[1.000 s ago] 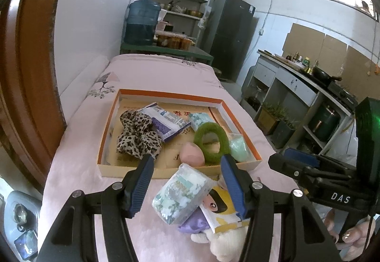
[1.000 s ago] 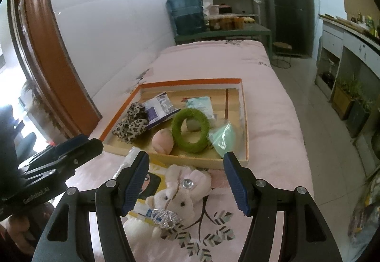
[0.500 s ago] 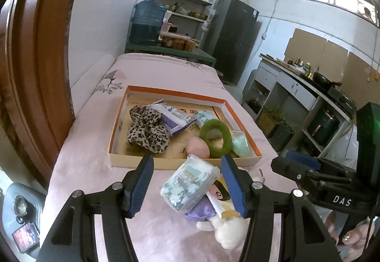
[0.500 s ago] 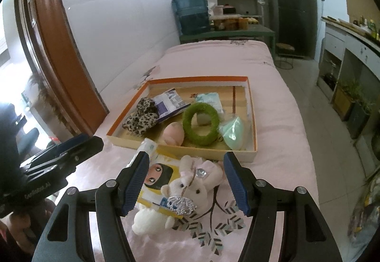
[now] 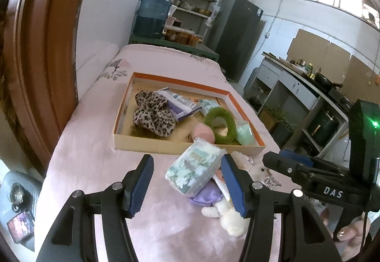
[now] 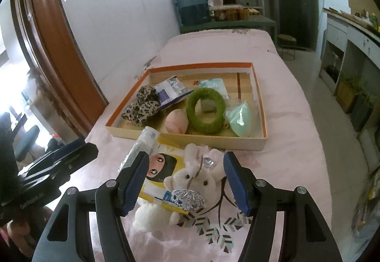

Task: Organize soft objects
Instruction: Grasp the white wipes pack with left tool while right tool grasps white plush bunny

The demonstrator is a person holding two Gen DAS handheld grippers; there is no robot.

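An orange-rimmed cardboard tray (image 5: 247,150) (image 6: 185,139) on the pink bed holds a leopard-print cloth (image 5: 152,113) (image 6: 141,105), a green fuzzy ring (image 5: 219,124) (image 6: 205,110), a pink sponge (image 5: 203,132) (image 6: 177,120), a mint pouch (image 6: 239,118) and packets. In front of it lie a floral tissue pack (image 5: 194,169) (image 6: 140,148), a cartoon-face packet (image 6: 161,167), a purple item (image 5: 206,194) and a white plush bunny (image 6: 190,181) (image 5: 228,214). My left gripper (image 5: 187,186) stands open, the tissue pack between its fingers. My right gripper (image 6: 185,183) stands open around the bunny, pads apart from it.
A wooden door frame (image 5: 30,67) and white wall run along the bed's left side. Shelves, a blue water jug (image 5: 152,17) and a dark fridge (image 5: 237,36) stand beyond the bed. A kitchen counter (image 5: 308,86) lines the right. A person's hand (image 5: 349,235) holds the right gripper.
Both views have drawn back slightly from the tray. The tissue pack and the bunny now sit higher between the fingers. Both grippers stay open.
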